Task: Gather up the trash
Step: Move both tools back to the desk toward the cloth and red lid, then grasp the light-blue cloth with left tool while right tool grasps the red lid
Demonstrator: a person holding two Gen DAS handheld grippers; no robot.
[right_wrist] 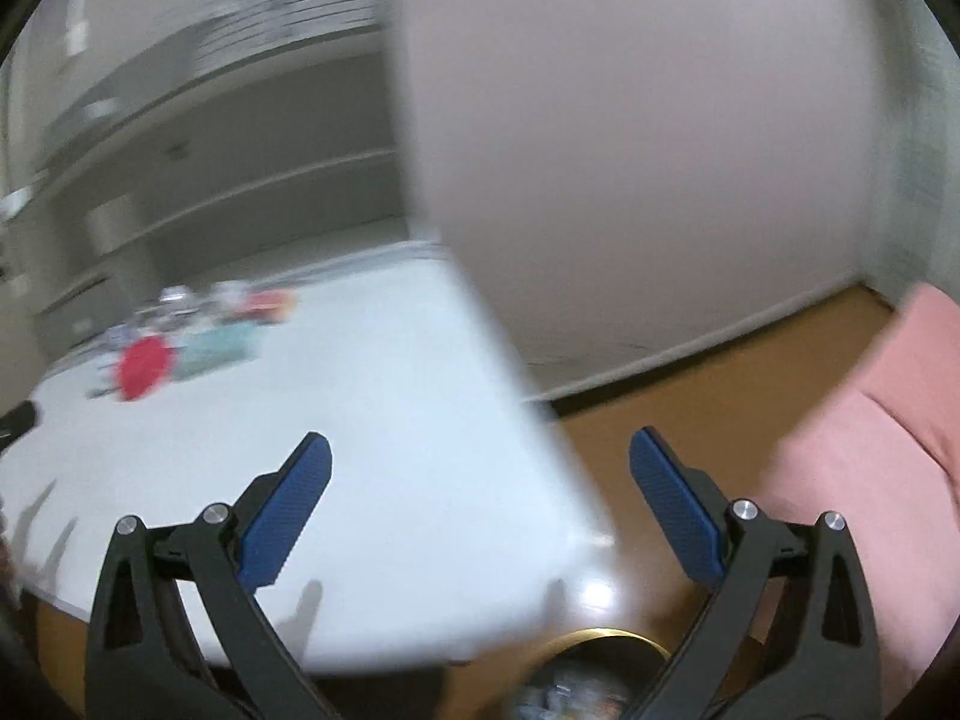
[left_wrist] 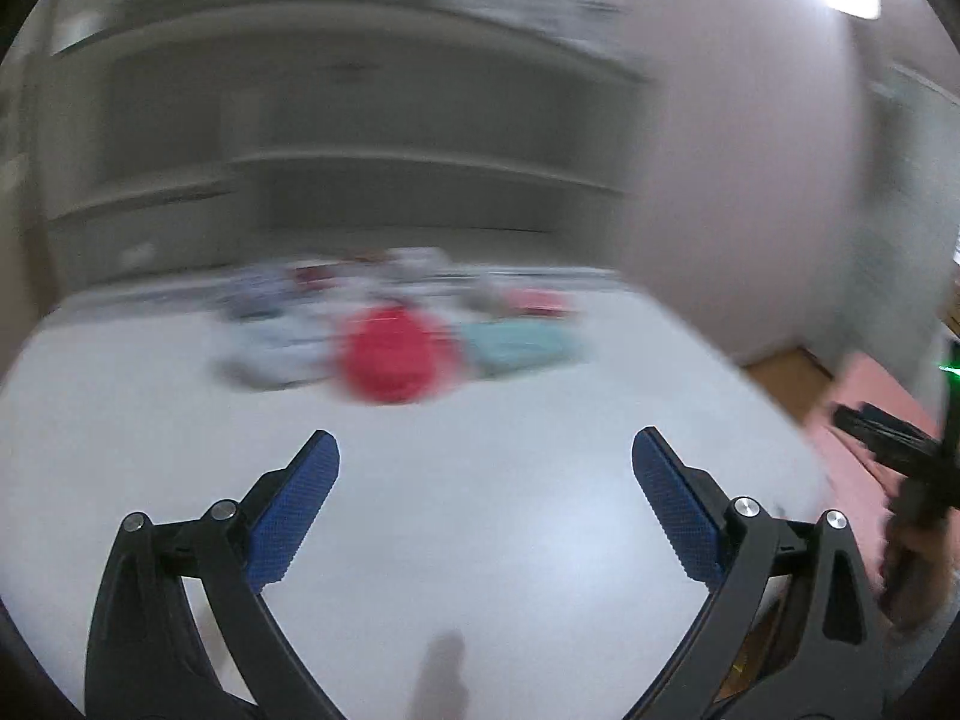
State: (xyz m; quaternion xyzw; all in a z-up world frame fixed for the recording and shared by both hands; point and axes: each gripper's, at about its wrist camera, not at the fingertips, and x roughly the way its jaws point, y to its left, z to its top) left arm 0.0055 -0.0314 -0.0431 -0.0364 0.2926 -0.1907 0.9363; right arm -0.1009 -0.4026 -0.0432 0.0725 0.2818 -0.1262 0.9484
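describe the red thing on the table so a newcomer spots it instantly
On the white table, a blurred pile of litter lies at the far side. The round, flat red item sits at its front, beside a pale teal packet; it is the only solid red disc.

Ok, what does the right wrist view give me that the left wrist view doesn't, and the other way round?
Only the right wrist view shows the gold-rimmed bin below the table corner, with blurred contents, plus the open right hand-held gripper, nothing between its pads. Only the left wrist view shows the open, empty left hand-held gripper over the white table and a dark device at its right edge. Both show the blurred trash pile with a red item on the table's far side, the shelving and something pink.
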